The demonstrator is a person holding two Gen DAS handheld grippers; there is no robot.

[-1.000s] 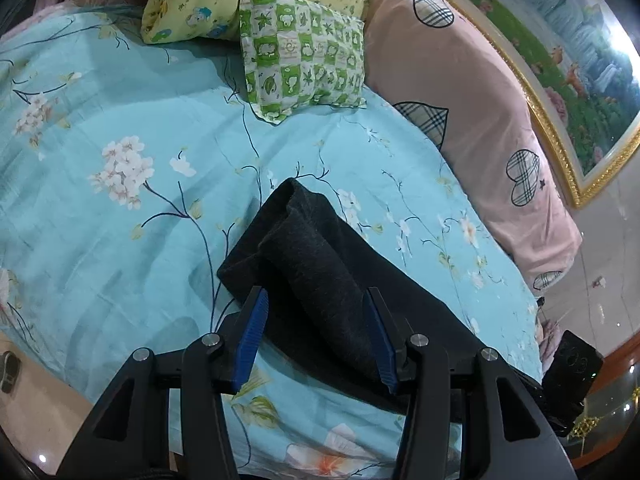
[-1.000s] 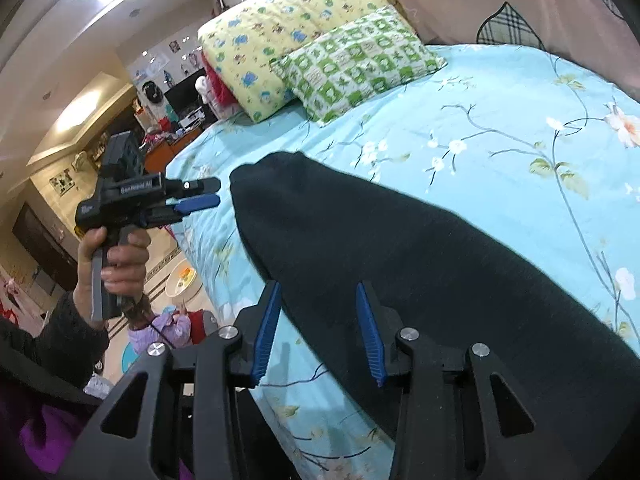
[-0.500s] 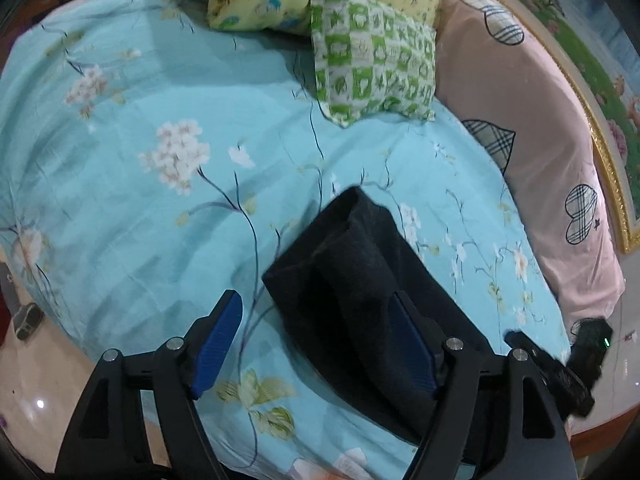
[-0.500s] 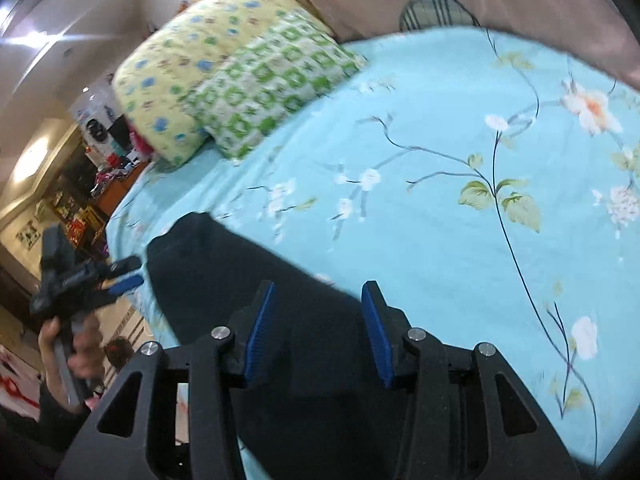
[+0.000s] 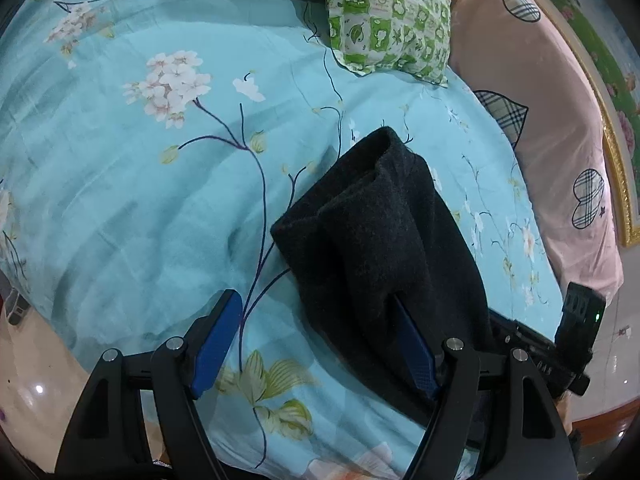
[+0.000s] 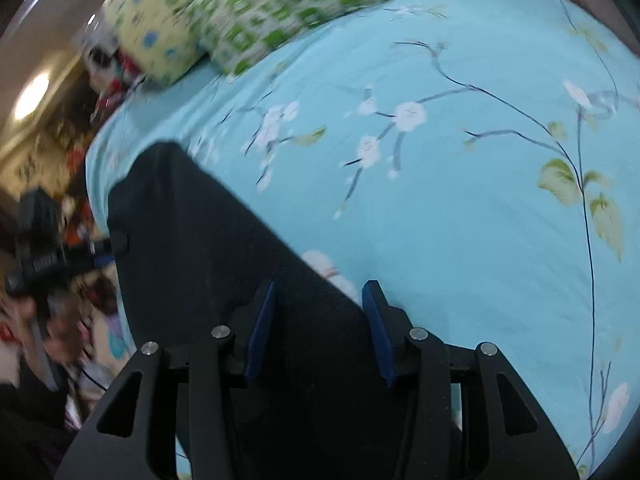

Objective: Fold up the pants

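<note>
Pants [image 5: 384, 248] laid on bed [image 5: 120, 200], fold pending. Left hand-held gripper [image 5: 316, 344] wide open, straddling edge, nothing pinched. Right hand-held gripper [image 6: 320, 320] part-open over cloth, nothing gripped. Next: closure on edge needed.

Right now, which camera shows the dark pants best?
The left wrist view: the pants are sharp there, with the folded layers and top edge plain on the sheet. The right wrist view is blurred and shows them only as a flat dark shape.
</note>
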